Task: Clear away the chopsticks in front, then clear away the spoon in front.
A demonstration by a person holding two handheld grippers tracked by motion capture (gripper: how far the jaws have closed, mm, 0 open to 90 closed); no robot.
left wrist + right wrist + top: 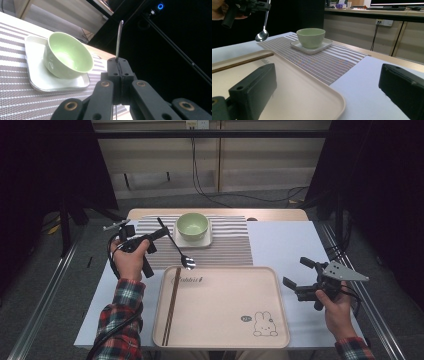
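A person's left gripper [150,239] clamps the thin handle of a metal spoon [176,245], its bowl hanging low over the striped mat [225,245], just off the tray's [220,330] far-left corner and short of the green bowl [192,226] on its white dish [205,241]. The right gripper [300,277] waits with jaws wide and empty near the table's [290,240] right edge. The narrow pinch looks risky: the spoon could swivel or slip, clip the tray rim or knock the bowl.
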